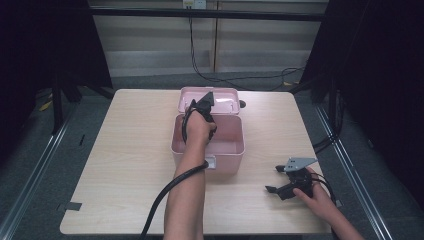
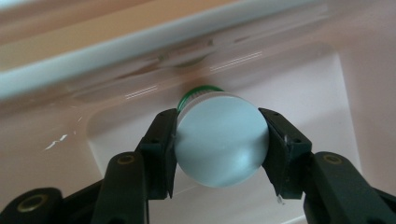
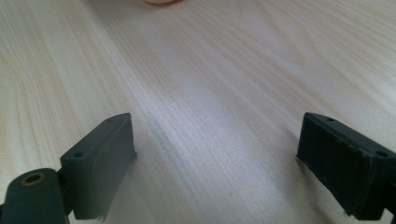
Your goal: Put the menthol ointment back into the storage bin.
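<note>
Bottle (image 2: 218,140) clamped across its round body by left hand-held gripper (image 2: 219,144) at box's (image 1: 235,145) 12 o'clock — smooth, light, probably slippery; right hand-held gripper (image 3: 217,154) released.

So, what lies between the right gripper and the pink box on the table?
Nothing: in the high view, only bare tabletop separates the right gripper from the pink box. The right gripper view shows bare wood between its open jaws too.

Pink box (image 1: 227,145) is looking like glossy moulded plastic, throwing streaky highlights inside. Bottle (image 2: 219,140) is showing a smooth, frosted translucent base and a green ribbed cap. Bench (image 3: 224,84) is reading as pale matt wood-grain laminate. Jaws are showing matt black, slightly rough pads.
</note>
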Demonstrator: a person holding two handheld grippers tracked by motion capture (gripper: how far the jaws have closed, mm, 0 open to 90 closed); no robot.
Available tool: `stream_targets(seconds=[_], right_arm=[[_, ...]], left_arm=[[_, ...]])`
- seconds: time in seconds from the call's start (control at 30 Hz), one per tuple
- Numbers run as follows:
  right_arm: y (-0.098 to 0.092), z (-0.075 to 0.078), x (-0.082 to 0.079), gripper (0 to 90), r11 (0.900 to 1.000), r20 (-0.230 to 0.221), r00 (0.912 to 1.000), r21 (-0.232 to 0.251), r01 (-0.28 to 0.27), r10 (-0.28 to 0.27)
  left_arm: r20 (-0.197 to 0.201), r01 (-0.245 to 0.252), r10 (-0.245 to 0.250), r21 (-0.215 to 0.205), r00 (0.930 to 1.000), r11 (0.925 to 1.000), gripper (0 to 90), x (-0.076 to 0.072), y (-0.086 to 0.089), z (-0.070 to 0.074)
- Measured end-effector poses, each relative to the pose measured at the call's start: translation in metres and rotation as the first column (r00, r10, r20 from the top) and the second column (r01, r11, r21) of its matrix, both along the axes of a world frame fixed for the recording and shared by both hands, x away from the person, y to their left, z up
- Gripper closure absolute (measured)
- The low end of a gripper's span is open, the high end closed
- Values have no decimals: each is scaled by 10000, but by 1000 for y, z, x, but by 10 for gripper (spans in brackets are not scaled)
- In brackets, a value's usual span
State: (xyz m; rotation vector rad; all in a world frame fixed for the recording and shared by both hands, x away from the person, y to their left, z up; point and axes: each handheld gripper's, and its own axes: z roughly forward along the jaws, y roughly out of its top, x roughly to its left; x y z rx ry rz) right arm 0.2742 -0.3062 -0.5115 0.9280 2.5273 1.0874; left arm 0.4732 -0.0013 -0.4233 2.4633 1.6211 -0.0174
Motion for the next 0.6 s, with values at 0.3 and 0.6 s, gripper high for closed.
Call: stream_targets(seconds=[0.3,0.6], right_arm=[[0,0,0,104,10000,3,10000,-4,-3,3],[0,0,0,104,10000,4,10000,-1,-5,5]], left_arm=[[144,-17,17,20,9999,10000,501,-1,-1,-6],[136,98,-99,45,9999,9999,500,-1,0,-10]])
